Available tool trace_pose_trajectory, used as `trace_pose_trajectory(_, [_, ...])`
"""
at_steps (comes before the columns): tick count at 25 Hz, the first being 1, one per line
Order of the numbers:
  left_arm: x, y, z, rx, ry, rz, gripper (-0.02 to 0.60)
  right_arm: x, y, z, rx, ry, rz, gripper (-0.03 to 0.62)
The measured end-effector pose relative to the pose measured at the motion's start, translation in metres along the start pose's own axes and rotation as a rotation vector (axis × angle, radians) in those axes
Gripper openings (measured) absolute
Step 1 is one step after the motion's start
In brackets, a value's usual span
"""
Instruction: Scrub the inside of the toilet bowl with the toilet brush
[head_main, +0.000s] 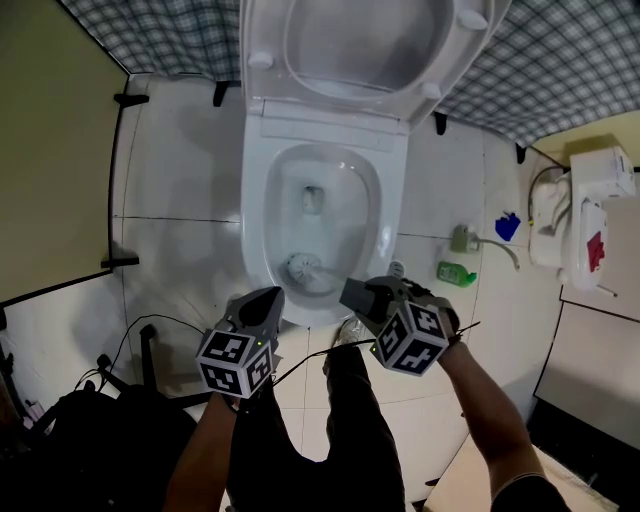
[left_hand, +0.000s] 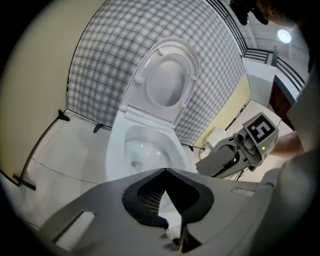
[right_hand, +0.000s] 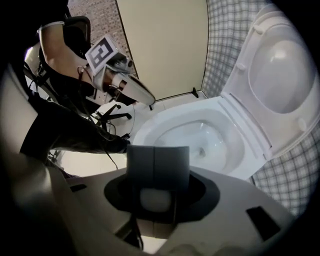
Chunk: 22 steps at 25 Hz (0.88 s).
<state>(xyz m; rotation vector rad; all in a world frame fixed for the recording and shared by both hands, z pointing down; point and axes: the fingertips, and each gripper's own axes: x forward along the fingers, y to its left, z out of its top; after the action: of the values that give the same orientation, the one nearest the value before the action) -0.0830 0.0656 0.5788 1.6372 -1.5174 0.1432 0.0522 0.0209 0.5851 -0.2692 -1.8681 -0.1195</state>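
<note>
Right gripper (head_main: 352, 294) grips the one toilet brush (head_main: 300, 268); left gripper (head_main: 266, 297) closed, empty.

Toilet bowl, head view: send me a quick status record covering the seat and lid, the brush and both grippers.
seat and lid: raised
toilet brush: head inside the toilet bowl, at its near wall
right gripper: shut on the brush handle, above the near rim
left gripper: nothing between its jaws, tips meeting, at the near rim
floor: green bottle to the bowl's right
</note>
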Motion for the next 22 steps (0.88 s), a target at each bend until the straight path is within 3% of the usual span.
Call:
trace_pose_trajectory(7, [-0.002,0.001,-0.004,0.002,0.009,0.003,0.011,0.057,-0.065,0.008,-0.074,0.139,-0.135,0.181])
trace_pose_trajectory(11, [-0.003,0.001,-0.003,0.000,0.003,0.002,0.011,0.070,-0.091,0.015,-0.046,0.155,-0.111,0.181])
trace_pose_trajectory(19, [-0.006,-0.002,0.001,-0.009,-0.010,-0.007,0.010,0.022,-0.049,-0.007,-0.199,0.133,-0.071,0.181])
trace_pose_trajectory(22, [-0.008,0.000,-0.001,-0.004,-0.002,-0.006,0.011,-0.002,-0.027,-0.019,-0.211,0.125,-0.035,0.181])
